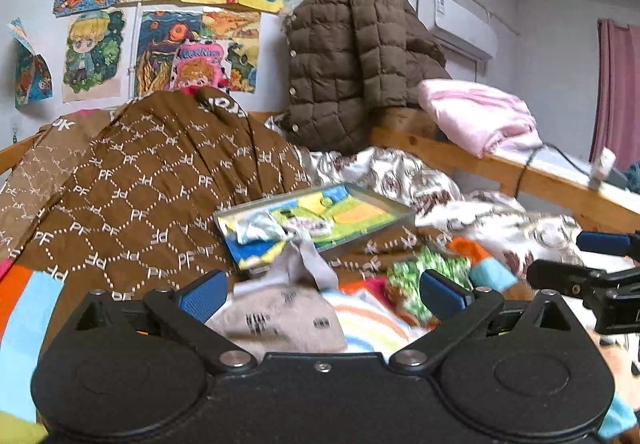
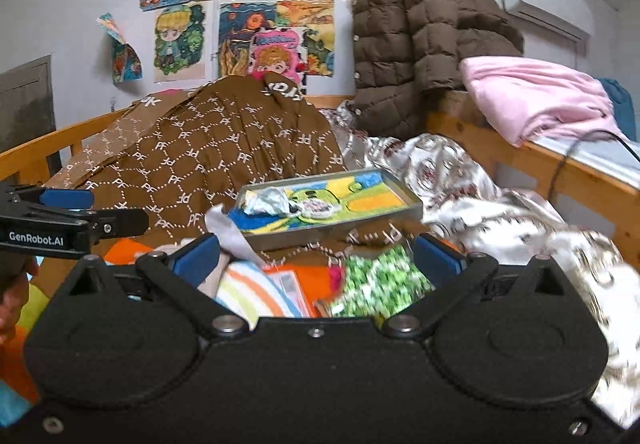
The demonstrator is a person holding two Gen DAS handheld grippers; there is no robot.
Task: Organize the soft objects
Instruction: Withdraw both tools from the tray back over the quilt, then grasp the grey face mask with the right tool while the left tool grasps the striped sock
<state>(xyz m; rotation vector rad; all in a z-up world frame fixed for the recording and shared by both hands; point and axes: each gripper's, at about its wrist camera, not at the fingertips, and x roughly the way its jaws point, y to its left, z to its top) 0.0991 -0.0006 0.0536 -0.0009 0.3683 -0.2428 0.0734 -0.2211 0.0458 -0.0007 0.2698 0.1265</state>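
Two handheld grippers hover low over a cluttered bed, both with their blue-padded fingers spread wide and grasping nothing. Between the fingers of the left gripper (image 1: pixel 323 294) lies a beige sock (image 1: pixel 280 320) with dark marks, and just beside it, toward the right finger, a rainbow-striped cloth (image 1: pixel 372 324); the spread looks meant to straddle this small pile before a pinch. Between the fingers of the right gripper (image 2: pixel 316 258) sit the same striped cloth and, nearer its right finger, a green patterned piece (image 2: pixel 380 284), blurred. Whether any pad touches fabric I cannot tell. Just ahead of both sets of fingers rests a shallow metal tray (image 1: pixel 396 224) holding a bright yellow, green and blue cloth (image 1: pixel 320 216), with a grey strip of fabric (image 1: pixel 316 264) trailing over its near edge toward the pile. Behind it, a brown quilt (image 1: pixel 152 172) printed with repeated letters rises in a mound, likely to slump toward the tray if tugged. Farther beyond the fingers, a brown puffer jacket (image 1: pixel 352 64) hangs at the wooden bed rail (image 1: pixel 480 164), a folded pink blanket (image 1: pixel 476 112) beside it, and a silky patterned sheet (image 1: pixel 420 172) spreads toward the right.
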